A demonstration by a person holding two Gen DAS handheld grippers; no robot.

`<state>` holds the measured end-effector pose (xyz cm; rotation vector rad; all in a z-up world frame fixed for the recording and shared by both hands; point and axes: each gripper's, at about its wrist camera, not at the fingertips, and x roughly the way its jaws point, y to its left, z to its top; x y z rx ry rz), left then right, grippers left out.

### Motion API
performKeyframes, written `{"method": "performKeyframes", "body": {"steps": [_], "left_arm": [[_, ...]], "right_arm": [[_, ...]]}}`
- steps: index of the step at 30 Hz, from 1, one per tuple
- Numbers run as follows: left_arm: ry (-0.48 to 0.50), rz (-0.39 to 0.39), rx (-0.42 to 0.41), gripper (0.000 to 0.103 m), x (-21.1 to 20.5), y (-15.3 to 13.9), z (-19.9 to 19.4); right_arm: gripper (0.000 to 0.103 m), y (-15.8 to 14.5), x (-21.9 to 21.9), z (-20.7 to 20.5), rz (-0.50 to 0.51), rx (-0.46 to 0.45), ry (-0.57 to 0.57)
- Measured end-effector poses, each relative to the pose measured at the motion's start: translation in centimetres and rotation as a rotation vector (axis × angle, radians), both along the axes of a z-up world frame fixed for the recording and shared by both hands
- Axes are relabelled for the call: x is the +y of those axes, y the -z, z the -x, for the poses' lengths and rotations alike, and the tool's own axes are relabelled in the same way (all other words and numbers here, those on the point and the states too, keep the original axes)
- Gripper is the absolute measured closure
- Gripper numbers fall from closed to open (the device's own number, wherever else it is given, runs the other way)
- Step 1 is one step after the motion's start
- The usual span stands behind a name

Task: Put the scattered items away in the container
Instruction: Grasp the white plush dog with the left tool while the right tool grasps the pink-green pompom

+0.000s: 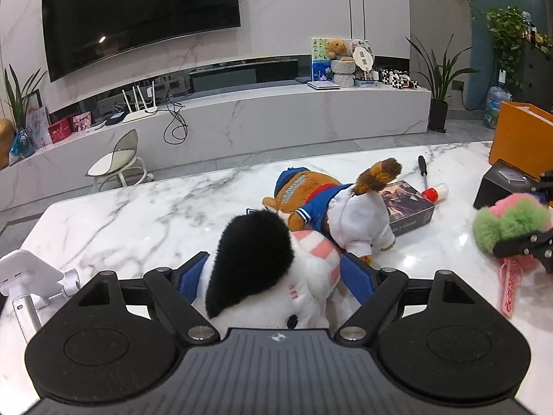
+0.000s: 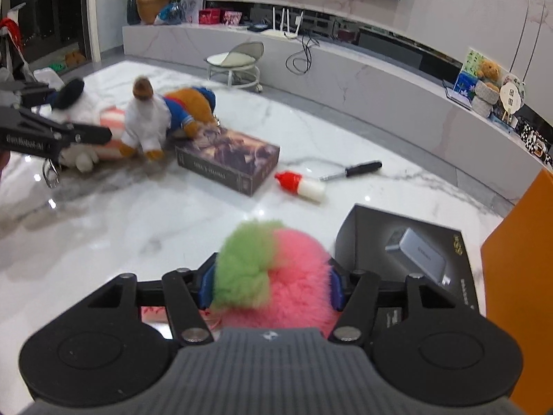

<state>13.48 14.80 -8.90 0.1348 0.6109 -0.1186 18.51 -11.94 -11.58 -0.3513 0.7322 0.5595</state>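
The left gripper (image 1: 276,273) reaches forward low over the marble table (image 1: 138,214), its blue-padded fingers (image 1: 193,273) pressed against both sides of a white plush dog (image 1: 276,276) with a black ear and pink-striped scarf, pinching it. Just beyond lies a brown plush bear (image 1: 311,200) in a blue and white outfit, touching a dark printed box (image 1: 411,207); past the box are a black-handled screwdriver (image 1: 423,169) and a small white bottle with a red cap (image 1: 436,192). Further right, the right gripper (image 2: 271,283) is also held low and level, its fingers (image 2: 207,283) squeezing a fluffy pink and green pompom (image 2: 273,276). Just beside it sits a black product box (image 2: 408,252), and the orange container (image 2: 518,276) stands at the far right edge.
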Motion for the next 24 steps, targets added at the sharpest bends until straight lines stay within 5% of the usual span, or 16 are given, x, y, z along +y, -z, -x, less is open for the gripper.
{"method": "performKeyframes", "body": {"steps": [10,18,24], "left_arm": [[-0.023,0.01,0.012,0.0,0.7,1.0,-1.3],[-0.025,0.069,0.11,0.0,1.6,3.2,-2.3],[-0.03,0.079,0.127,0.016,1.8,2.6,-2.4]], "right_arm": [[0.035,1.0,0.1,0.2,0.012,0.0,-0.007],[0.035,0.9,0.1,0.2,0.009,0.014,-0.014],[0.04,0.8,0.1,0.2,0.001,0.026,-0.019]]}}
